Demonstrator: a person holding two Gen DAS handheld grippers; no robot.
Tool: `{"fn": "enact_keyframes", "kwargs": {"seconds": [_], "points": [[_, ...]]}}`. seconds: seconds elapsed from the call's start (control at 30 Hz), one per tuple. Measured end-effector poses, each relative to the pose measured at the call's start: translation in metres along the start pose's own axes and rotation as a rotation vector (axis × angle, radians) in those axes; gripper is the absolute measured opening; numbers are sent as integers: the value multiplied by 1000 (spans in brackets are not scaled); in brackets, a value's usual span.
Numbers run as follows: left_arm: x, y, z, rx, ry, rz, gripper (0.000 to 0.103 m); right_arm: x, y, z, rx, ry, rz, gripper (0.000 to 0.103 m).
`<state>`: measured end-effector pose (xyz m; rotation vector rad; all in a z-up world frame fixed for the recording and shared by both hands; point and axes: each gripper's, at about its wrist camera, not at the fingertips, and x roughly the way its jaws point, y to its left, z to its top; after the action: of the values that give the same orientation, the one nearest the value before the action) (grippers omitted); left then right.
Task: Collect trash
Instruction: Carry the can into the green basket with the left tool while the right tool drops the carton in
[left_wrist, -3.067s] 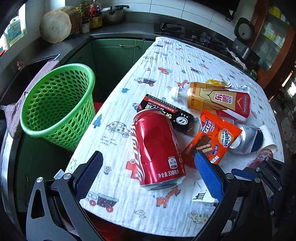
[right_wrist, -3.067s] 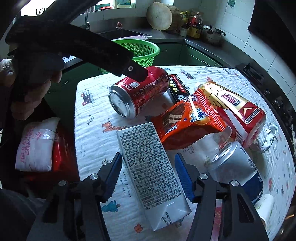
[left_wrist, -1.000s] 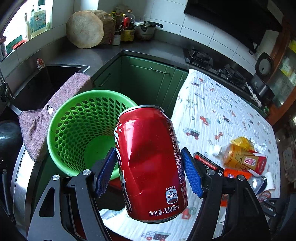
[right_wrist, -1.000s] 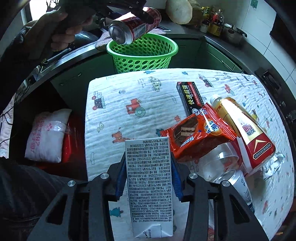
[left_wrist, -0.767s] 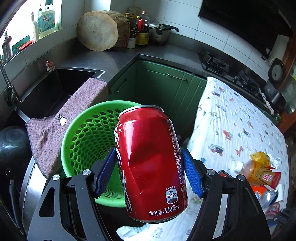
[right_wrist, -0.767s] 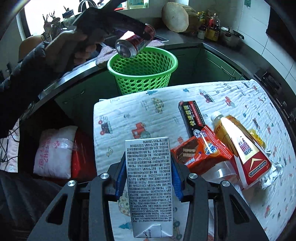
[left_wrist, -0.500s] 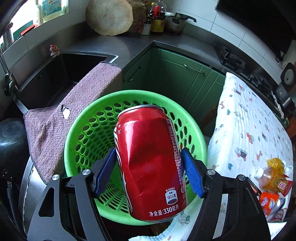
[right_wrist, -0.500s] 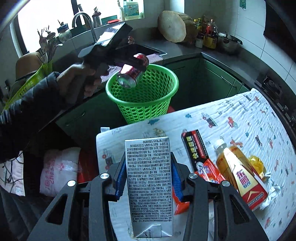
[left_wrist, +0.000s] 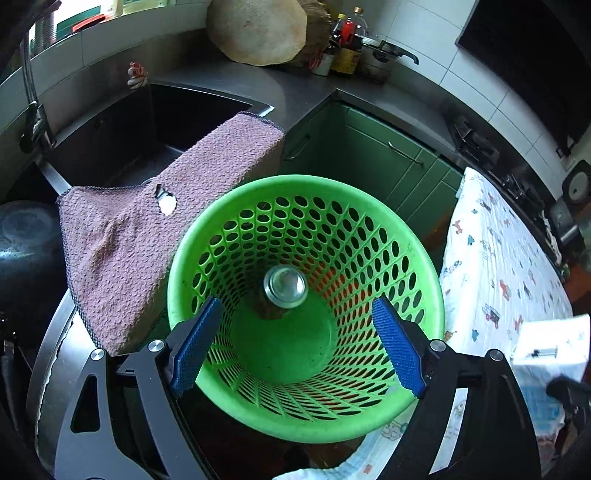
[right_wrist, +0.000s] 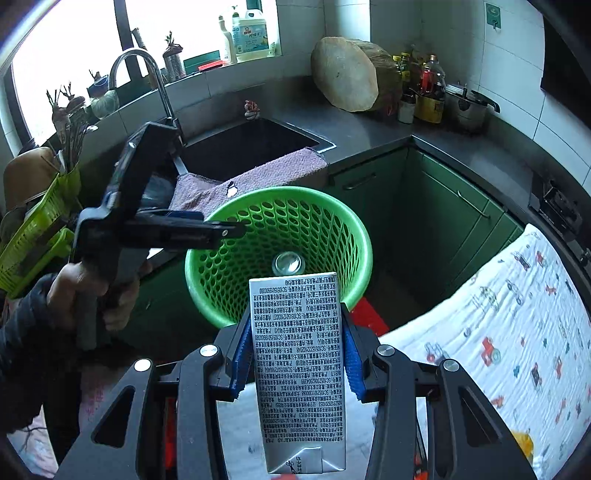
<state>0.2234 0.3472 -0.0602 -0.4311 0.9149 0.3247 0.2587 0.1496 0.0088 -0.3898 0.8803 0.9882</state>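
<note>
The red can (left_wrist: 285, 288) is inside the green perforated basket (left_wrist: 424, 258), its silver end facing up; it also shows in the right wrist view (right_wrist: 288, 263). My left gripper (left_wrist: 295, 343) is open and empty right above the basket mouth, and shows in the right wrist view (right_wrist: 221, 230) too. My right gripper (right_wrist: 298, 354) is shut on a silver drink carton (right_wrist: 298, 362), held upright just before the basket (right_wrist: 229, 266). The carton shows at the right edge of the left wrist view (left_wrist: 550, 343).
A purple towel (left_wrist: 147, 221) hangs over the sink edge (left_wrist: 221, 99) beside the basket. The table with the printed cloth (left_wrist: 495, 266) lies to the right. Green cabinets (left_wrist: 369, 147), a wooden chopping block (left_wrist: 258, 29) and bottles stand behind.
My left gripper has opened and the red can has dropped into the basket. My right gripper has carried the carton closer to the basket.
</note>
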Motion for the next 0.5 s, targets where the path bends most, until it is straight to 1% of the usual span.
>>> {"fn": "enact_keyframes", "kwargs": {"seconds": [0.13,0.27,0.37,0.5], "points": [[-15,15,-8,-30,-21,3,83,42,-1,32,17,15,9,41],[-26,28,-16,-50,-33,15,84,79,0,54,35,32,9,41],[-31,35,-22,-70,-36,25,84,100,1,63,53,51,10,41],[-35,44,-28,-84,-35,33,86,115,1,69,61,48,-9,42]]}}
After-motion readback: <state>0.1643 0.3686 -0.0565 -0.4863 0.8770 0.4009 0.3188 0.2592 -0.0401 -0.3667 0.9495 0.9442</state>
